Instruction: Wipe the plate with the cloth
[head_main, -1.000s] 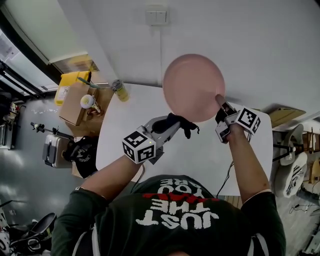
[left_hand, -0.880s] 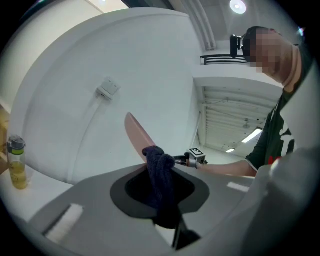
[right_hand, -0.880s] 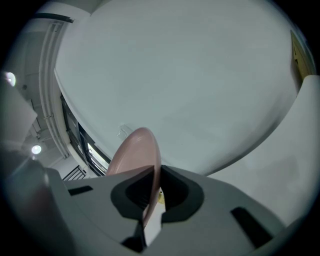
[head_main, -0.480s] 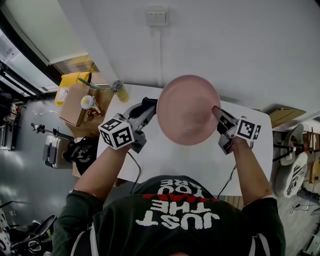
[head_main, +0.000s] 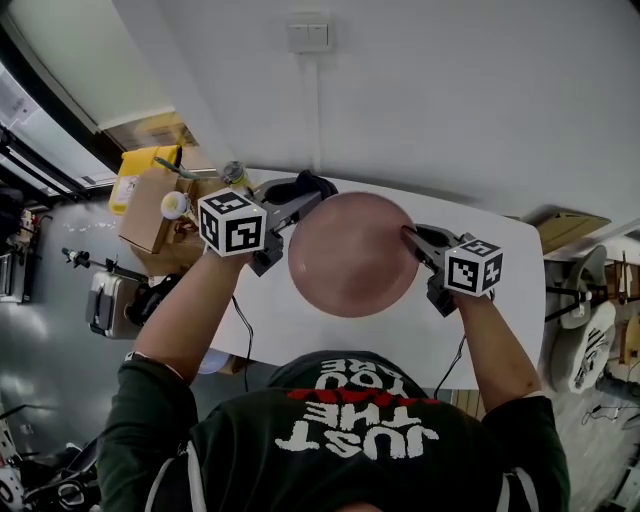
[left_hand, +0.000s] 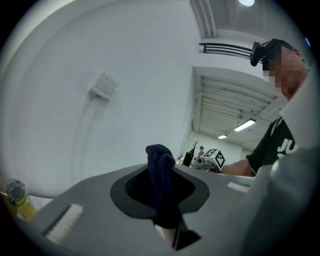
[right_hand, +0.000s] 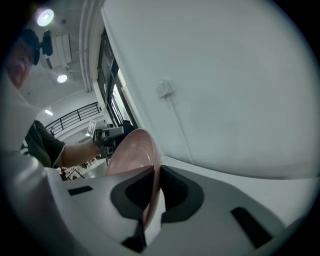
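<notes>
Right tool (head_main: 412, 238) is clamped on the rim of the plate (head_main: 350, 255), held above the desk (head_main: 420, 335). Left tool (head_main: 292, 204) is closed on the cloth (head_main: 308, 184), just beside it. Plate judged stiff, slick, breakable — rim grip advised.

plate (head_main: 350, 255) above the table (head_main: 265, 322), cloth (head_main: 305, 187) at its left, right hand-held gripper (head_main: 410, 236) opposite.

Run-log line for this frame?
left gripper: shut on cloth | right gripper: shut on plate rim | plate: held tilted above table | cloth: at plate's far-left rim, contact unclear
</notes>
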